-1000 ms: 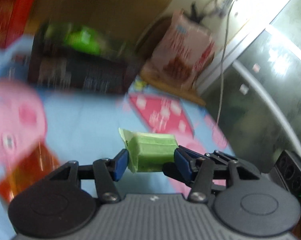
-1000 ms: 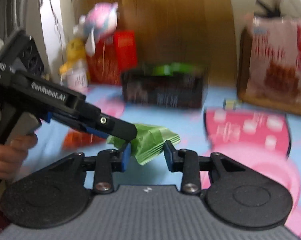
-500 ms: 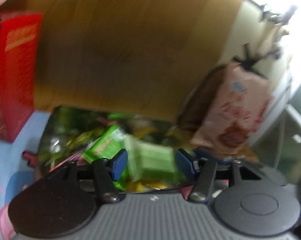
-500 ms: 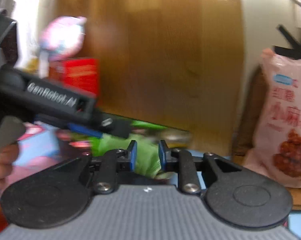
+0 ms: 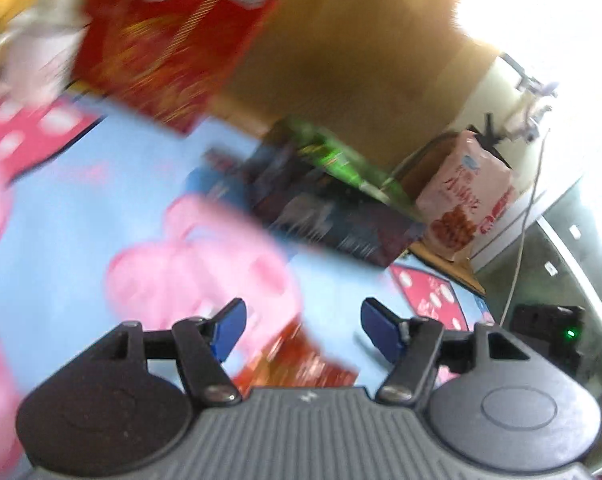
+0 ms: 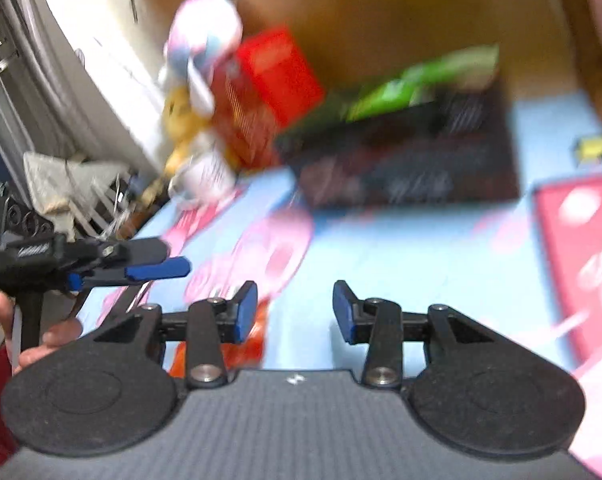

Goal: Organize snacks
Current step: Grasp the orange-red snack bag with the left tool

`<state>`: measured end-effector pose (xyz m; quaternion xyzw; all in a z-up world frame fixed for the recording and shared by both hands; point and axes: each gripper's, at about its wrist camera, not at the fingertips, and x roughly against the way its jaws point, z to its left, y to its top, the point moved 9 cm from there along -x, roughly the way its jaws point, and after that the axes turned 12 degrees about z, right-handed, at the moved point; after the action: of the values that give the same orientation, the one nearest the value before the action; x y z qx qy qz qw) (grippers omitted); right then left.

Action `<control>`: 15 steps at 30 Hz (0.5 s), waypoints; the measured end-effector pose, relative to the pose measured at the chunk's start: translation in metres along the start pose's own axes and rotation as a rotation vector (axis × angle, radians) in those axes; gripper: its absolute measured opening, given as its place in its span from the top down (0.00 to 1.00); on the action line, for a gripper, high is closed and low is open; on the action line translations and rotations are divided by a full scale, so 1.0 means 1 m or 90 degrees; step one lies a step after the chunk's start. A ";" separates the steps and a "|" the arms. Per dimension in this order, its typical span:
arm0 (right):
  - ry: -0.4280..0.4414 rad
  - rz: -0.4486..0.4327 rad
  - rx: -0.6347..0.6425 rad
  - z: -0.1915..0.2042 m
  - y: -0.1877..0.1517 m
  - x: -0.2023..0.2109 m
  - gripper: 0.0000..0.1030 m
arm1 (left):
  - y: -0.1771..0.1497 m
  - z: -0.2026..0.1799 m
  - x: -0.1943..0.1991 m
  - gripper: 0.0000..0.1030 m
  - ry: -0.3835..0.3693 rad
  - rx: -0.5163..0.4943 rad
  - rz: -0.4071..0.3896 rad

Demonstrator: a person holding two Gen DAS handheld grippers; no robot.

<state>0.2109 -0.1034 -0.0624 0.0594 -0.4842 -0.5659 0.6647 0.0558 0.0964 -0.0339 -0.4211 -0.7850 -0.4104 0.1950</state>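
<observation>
Both views are motion-blurred. My left gripper is open and empty above the blue and pink mat. An orange-red snack packet lies just under and behind its fingers. My right gripper is open and empty, with the same orange packet beside its left finger. The dark snack basket stands at the back of the mat with green packets in it; in the right wrist view the basket is ahead, green packets on top. The left gripper shows at the left of the right wrist view.
A red box and plush toys stand left of the basket. A pink snack bag stands on a wooden board to its right. A wooden panel is behind. A glass cabinet is at far right.
Both grippers carried a green packet to the basket, let it go and opened. They have pulled back and down over the mat.
</observation>
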 end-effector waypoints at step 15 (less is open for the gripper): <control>0.048 0.020 -0.067 0.037 -0.027 -0.031 0.70 | -0.044 0.026 -0.032 0.85 -0.141 0.160 0.070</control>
<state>0.1693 -0.0704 -0.0778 0.0381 -0.4291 -0.5777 0.6933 0.0389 0.0875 -0.0911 -0.4783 -0.8226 -0.2488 0.1809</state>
